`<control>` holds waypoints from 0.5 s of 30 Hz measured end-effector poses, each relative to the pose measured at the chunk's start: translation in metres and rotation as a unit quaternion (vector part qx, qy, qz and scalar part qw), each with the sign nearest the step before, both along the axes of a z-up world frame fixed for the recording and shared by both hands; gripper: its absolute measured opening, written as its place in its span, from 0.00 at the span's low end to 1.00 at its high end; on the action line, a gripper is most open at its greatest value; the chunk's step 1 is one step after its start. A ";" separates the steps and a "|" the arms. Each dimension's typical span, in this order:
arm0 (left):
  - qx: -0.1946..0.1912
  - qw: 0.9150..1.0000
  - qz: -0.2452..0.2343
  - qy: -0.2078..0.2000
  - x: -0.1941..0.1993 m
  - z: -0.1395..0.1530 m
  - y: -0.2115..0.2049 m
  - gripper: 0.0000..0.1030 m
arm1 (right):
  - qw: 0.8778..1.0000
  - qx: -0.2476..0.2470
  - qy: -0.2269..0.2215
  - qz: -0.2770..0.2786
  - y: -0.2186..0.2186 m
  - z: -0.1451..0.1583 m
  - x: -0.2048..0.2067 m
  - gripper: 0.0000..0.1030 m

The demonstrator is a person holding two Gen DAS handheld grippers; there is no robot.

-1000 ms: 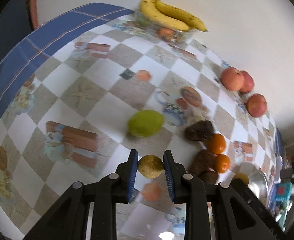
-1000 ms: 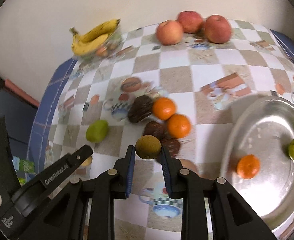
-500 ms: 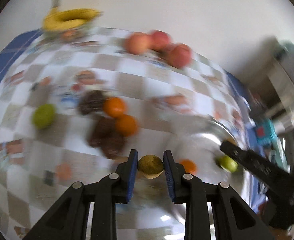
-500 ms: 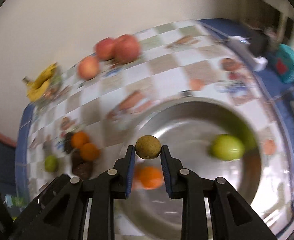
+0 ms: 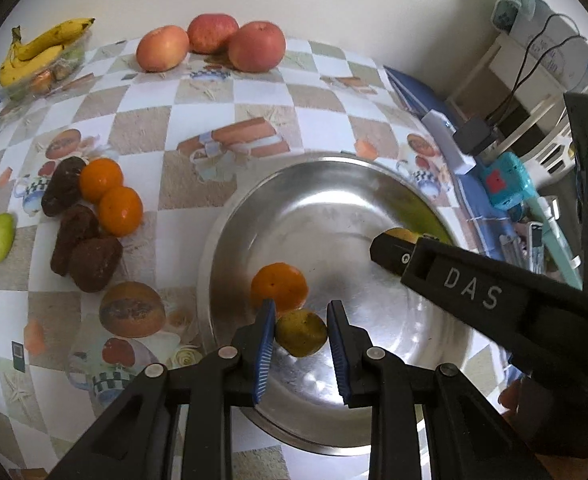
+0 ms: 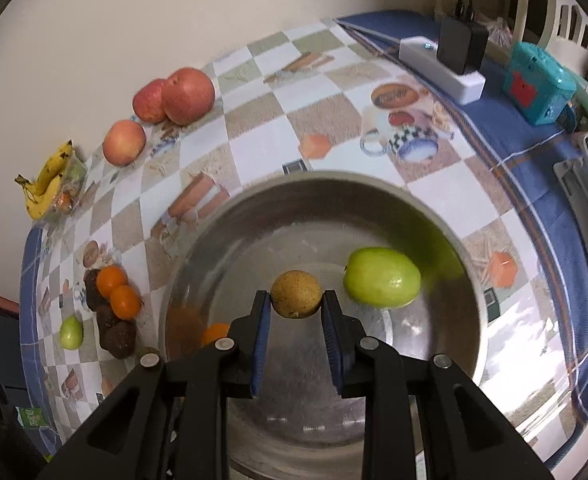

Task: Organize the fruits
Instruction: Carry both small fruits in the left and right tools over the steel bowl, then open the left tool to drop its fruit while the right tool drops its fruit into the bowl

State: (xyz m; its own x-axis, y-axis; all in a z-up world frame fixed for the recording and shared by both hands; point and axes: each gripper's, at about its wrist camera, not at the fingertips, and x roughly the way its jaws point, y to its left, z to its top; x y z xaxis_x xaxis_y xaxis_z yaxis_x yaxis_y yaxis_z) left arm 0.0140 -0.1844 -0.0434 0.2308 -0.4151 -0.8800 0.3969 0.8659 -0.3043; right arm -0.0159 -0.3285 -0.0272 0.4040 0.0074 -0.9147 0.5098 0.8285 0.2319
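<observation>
The left gripper (image 5: 300, 330) has its blue pads apart, a yellow-green fruit (image 5: 301, 333) lying loose between them in the metal bowl (image 5: 230, 220), touching an orange (image 5: 279, 287). The right gripper (image 6: 296, 300) is clamped on a brown speckled fruit (image 6: 296, 294) above the same bowl, beside a green fruit (image 6: 381, 282). On the checkered table (image 5: 254, 96) sit 2 more oranges (image 5: 110, 196), 3 dark lumps (image 5: 82, 236), 3 apples (image 5: 210, 46) and bananas (image 5: 40, 52).
</observation>
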 end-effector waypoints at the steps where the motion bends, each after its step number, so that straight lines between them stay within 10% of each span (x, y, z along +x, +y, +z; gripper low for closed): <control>1: -0.001 1.000 0.000 0.004 -0.001 -0.003 0.001 0.27 | 1.000 0.002 0.004 0.001 0.001 -0.003 0.000 0.27; 15: 0.014 0.999 -0.003 0.048 0.000 -0.035 -0.011 0.28 | 0.999 0.022 0.048 -0.002 0.002 -0.037 0.002 0.27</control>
